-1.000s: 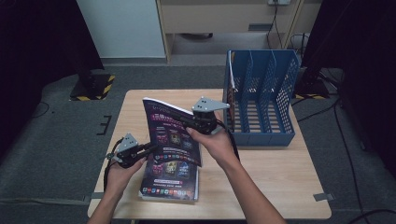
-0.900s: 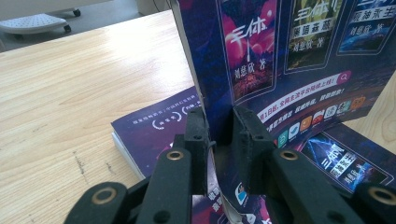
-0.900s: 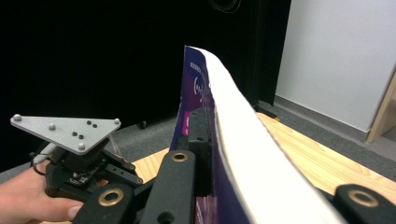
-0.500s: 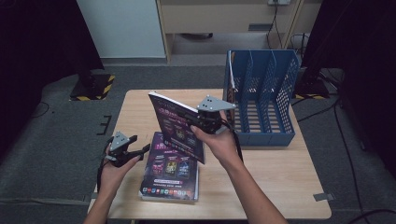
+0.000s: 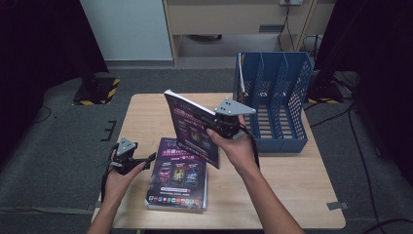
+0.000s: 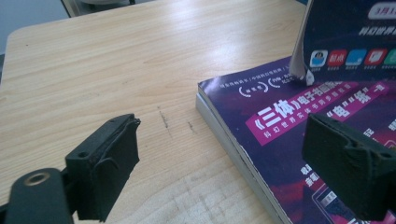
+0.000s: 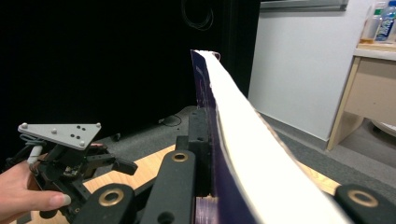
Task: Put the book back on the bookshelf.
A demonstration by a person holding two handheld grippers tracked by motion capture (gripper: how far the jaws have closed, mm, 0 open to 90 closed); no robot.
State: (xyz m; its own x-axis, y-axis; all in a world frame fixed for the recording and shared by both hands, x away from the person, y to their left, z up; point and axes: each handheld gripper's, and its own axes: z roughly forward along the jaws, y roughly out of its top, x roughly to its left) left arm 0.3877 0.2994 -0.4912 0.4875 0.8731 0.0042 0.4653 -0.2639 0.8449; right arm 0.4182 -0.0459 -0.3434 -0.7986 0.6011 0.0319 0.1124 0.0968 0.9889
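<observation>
From above, your right gripper (image 5: 225,127) pinches a purple book (image 5: 192,127) by its edge and holds it up off the table (image 5: 302,180), tilted, with its cover facing you and its white pages on top. Just to the right of that gripper stands the blue file rack (image 5: 275,105), near but not touching. Below and to the left of the held book lies a stack of the same purple books (image 5: 179,175), flat on the table. Your left gripper (image 5: 146,160) sits just left of that stack, low over the wood. Its jaws have just been opening and now stand wide apart with nothing between them. In the left gripper view, your two black jaws stand far apart. One is over bare wood and the other is over the cover of the top book of the stack (image 6: 299,135). The stack's corner lies between them, a little farther on. The bottom edge of the held book (image 6: 350,42) hangs above the stack, up ahead and to the right. In the right gripper view, your jaws press tight on the held book (image 7: 243,135), which rises straight up ahead of them, white page edges to the right. Your left gripper (image 7: 128,167) and hand (image 7: 23,193) show low on the left, with the jaws spread.
</observation>
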